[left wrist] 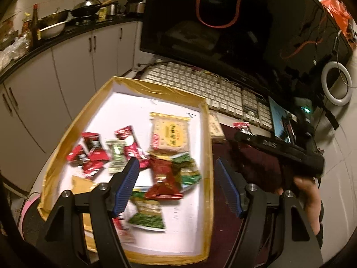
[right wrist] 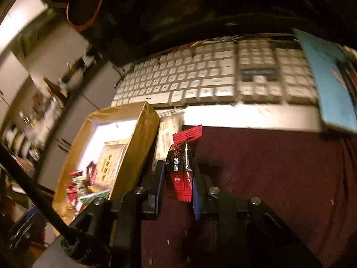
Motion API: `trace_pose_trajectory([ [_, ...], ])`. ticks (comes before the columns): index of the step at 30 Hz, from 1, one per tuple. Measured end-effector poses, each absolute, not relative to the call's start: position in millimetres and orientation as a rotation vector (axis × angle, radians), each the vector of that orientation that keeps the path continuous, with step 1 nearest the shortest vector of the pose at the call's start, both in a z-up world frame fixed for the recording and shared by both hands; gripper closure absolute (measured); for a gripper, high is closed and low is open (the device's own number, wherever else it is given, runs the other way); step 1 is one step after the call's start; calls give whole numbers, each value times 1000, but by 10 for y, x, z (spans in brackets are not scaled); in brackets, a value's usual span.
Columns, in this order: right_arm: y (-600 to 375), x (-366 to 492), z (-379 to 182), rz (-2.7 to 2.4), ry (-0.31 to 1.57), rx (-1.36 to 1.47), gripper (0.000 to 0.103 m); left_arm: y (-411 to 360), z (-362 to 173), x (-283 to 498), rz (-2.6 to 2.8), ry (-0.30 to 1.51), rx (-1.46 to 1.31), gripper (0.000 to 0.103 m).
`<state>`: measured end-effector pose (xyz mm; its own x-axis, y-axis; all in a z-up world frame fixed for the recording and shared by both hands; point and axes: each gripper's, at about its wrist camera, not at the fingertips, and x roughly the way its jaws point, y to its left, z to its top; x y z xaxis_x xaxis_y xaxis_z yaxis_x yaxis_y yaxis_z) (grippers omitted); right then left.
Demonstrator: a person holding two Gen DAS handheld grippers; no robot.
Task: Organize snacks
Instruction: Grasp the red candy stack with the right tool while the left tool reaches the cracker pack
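Note:
A gold-rimmed box (left wrist: 206,134) with a white floor holds several snack packets: a yellow cracker pack (left wrist: 170,131), red packets (left wrist: 89,154) and green packets (left wrist: 187,169). My left gripper (left wrist: 177,174) is open and empty above the box's right side. My right gripper (right wrist: 178,174) is shut on a red and black snack packet (right wrist: 181,167), held just right of the box wall (right wrist: 138,147). A pale cracker packet (right wrist: 168,131) lies on the table between the box and the held packet. The right gripper also shows in the left wrist view (left wrist: 281,154).
A white keyboard (left wrist: 212,89) lies behind the box under a dark monitor (left wrist: 223,22). A dark red cloth (right wrist: 267,167) covers the table to the right. A blue booklet (right wrist: 328,84) leans at the far right. Kitchen cabinets (left wrist: 67,67) are at left.

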<state>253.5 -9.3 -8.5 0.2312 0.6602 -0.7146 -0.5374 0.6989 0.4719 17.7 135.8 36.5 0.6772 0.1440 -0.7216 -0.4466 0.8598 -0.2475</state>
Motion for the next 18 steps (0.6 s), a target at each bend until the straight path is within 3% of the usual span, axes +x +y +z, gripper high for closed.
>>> trace_pose_trajectory([
  [7, -698, 2311, -231, 828, 1001, 299, 83, 1137, 315, 823, 194, 868, -428, 32],
  [18, -827, 2364, -378, 806, 937, 394, 83, 1255, 17, 2000, 217, 1085, -455, 32],
])
